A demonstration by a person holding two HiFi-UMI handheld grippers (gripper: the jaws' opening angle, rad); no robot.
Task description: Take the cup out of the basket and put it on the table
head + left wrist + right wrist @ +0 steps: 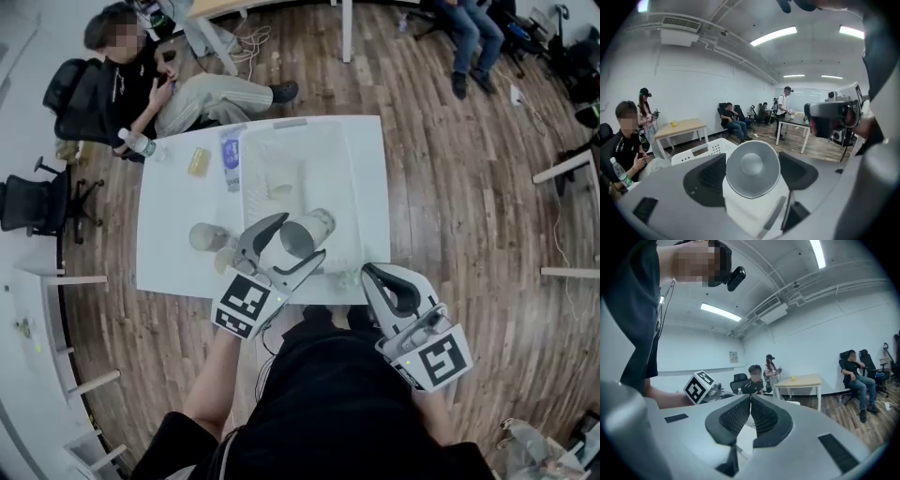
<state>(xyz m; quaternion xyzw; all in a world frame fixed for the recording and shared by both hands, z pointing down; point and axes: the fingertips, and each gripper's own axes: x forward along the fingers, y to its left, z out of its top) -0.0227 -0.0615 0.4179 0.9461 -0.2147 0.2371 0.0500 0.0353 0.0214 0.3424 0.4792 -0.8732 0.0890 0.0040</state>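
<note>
The left gripper point(300, 237) held the grey cup point(292, 242) sideways between wide-set jaws, over the near end of the white basket point(246, 187). To its right, the right gripper point(368, 272) hung closed and empty. The smooth, round cup could slip from the pads and drop.

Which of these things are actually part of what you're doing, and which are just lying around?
Part of the job:
- cup, held in the left gripper
- basket
- table

Just lying about:
- yellow object
- blue packet
- office chair
</note>
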